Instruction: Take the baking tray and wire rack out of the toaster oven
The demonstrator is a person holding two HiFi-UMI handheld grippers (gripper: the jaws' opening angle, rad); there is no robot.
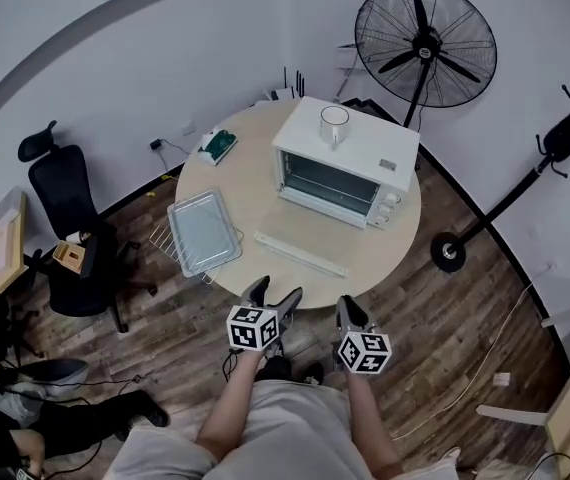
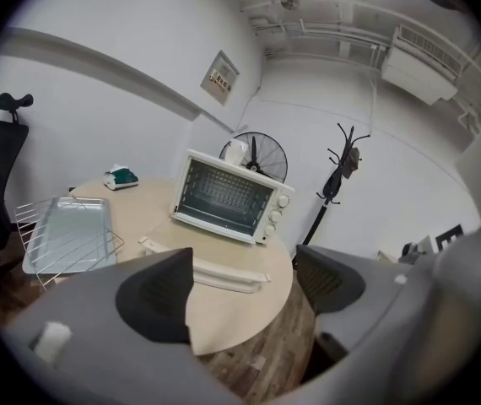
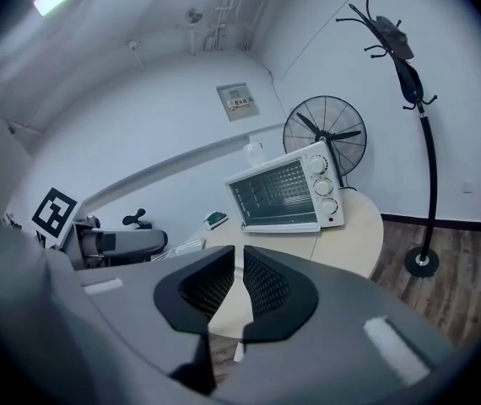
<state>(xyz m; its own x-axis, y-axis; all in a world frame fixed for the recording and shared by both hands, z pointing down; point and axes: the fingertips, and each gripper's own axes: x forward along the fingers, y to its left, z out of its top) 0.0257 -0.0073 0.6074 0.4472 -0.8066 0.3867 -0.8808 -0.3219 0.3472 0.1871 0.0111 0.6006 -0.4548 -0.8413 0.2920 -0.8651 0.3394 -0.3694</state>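
1. Left tool [image 2: 245, 289]: jaws wide apart, nothing btwn them. It's held just off the near edge of the round worktop [image 1: 385, 243].
2. Right tool [image 3: 239, 281]: jaws pinched almost together w/ only a slit left, nothing in it. It sits beside the left one, over the person's lap.
3. Baking tray [image 1: 203, 230] is out, lying on top of the wire rack [image 1: 161, 240] at the worktop's left edge. The rack partly hangs over the edge.
4. Toaster oven [image 1: 343, 163] is at the back right, front facing the tools, w/ a white cup [image 1: 334, 125] on top.
5. Long white bar [image 1: 300, 253] lies in front of the oven.
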